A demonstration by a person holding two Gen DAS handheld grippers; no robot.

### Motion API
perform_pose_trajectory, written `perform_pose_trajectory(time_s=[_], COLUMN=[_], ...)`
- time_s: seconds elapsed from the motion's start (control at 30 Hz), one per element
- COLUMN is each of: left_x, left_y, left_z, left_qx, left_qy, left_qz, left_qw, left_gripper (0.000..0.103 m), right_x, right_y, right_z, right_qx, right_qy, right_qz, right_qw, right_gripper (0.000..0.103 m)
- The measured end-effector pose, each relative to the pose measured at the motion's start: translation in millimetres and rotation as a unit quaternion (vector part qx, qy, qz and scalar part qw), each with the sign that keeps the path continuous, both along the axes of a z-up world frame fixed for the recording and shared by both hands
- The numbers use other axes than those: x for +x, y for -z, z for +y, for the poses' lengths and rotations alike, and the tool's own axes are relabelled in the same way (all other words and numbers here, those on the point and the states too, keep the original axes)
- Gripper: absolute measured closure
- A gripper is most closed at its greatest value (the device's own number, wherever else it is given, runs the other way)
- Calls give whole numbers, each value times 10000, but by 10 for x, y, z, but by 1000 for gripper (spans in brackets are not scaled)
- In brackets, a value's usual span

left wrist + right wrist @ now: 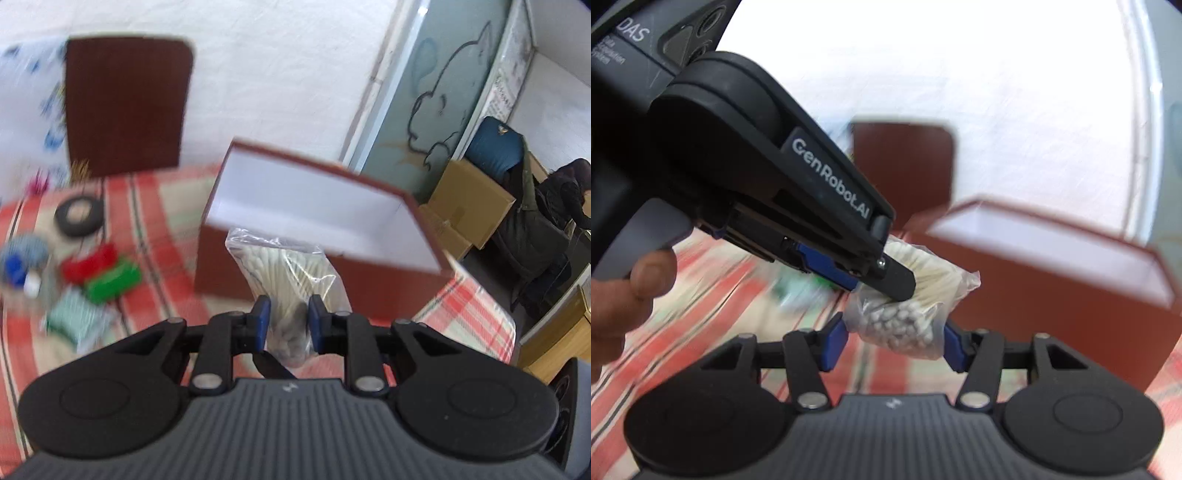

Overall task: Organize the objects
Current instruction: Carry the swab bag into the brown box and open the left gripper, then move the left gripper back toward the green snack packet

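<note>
above checked cloth (155, 206), bagged cotton swabs (286, 273) pinched lengthwise by left tool (285, 319)

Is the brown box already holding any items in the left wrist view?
No, the brown box shows only its bare white interior; the bag of cotton swabs hangs in front of it.

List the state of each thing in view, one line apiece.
Bag of cotton swabs: lifted, sealed, pinched by the left gripper.
Left gripper: shut on the bag.
Right gripper: jaws apart, either side of the bag's end.
Brown box: open, empty as far as visible.
Box lid: off, standing upright behind.
</note>
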State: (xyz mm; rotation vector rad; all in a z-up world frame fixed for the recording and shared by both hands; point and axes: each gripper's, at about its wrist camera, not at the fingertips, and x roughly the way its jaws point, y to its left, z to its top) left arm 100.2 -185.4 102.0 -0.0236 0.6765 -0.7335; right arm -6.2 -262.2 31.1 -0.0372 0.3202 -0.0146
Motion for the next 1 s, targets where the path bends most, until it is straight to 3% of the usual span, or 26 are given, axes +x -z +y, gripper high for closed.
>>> perform_pose_trajectory(time_s=[0.2,0.4,0.5,0.63,0.73,0.87,1.0], left_x=[360,606,685,642,575,291,72], left_y=[-169,-65,31,90,112,86,141], left_z=[-436,-639,-679,-632,-509,-385,-214], left_qx=[18,264,430,689,575,635,653], left_qy=[127,8,-75,-230,-341,-477,-561], left_qz=[-551,-470,-372,-532,-471,-831,-763], left_qw=[9984,9985,9984,9959,9966,9934,9934], left_gripper=[78,78,77,75,63,63,63], right_x=[448,853,924,841,691,369,98], right_y=[-165,-90,-28,-40,-50,-10,78], right_z=[-336,-588,-636,-624,-582,-450,-189], right_qx=[-151,114,227,215,277,362,279], right_qy=[494,558,591,648,664,695,589], right_qz=[-477,-203,-162,-246,-291,-416,-367], right_qw=[9975,9982,9979,9974,9970,9961,9972], right_gripper=[51,51,46,41,40,40,38])
